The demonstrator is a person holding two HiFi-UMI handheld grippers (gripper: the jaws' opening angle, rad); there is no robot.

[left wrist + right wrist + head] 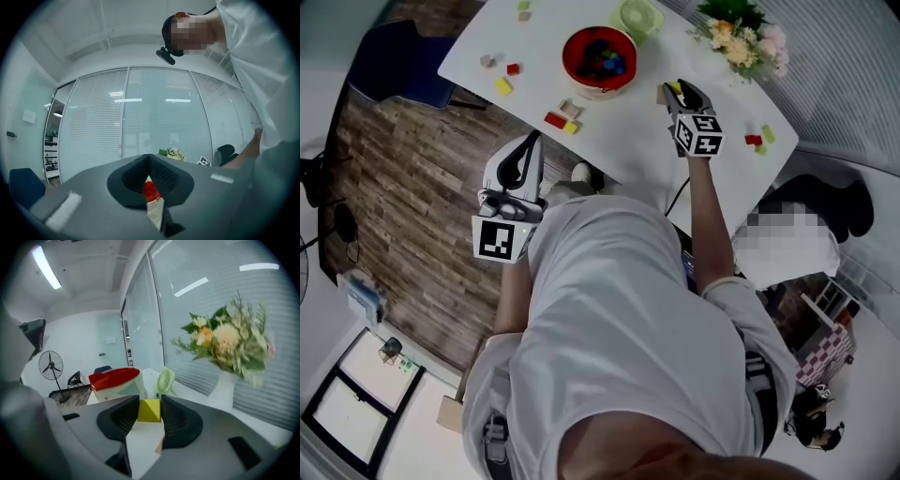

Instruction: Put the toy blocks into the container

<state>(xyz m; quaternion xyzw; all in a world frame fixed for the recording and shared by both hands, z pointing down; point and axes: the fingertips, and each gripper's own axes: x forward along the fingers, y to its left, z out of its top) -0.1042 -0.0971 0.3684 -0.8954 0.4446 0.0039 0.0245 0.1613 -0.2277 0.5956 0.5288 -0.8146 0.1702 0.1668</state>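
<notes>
Right gripper [150,417], jaws tight on a small yellow block [149,409], squarish, plain-faced.

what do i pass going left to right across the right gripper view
floor fan → red container → yellow block → small green fan → flower bouquet

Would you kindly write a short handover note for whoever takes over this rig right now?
Left gripper: shut, empty, held at the near edge of the table.
Right gripper: shut on a yellow block, held above the table, right of the red bowl.
Done: several blocks already lie in the bowl.
Left to do: drop this block in, then collect the loose blocks on the bowl's near side, at its left and at the table's right end.
</notes>
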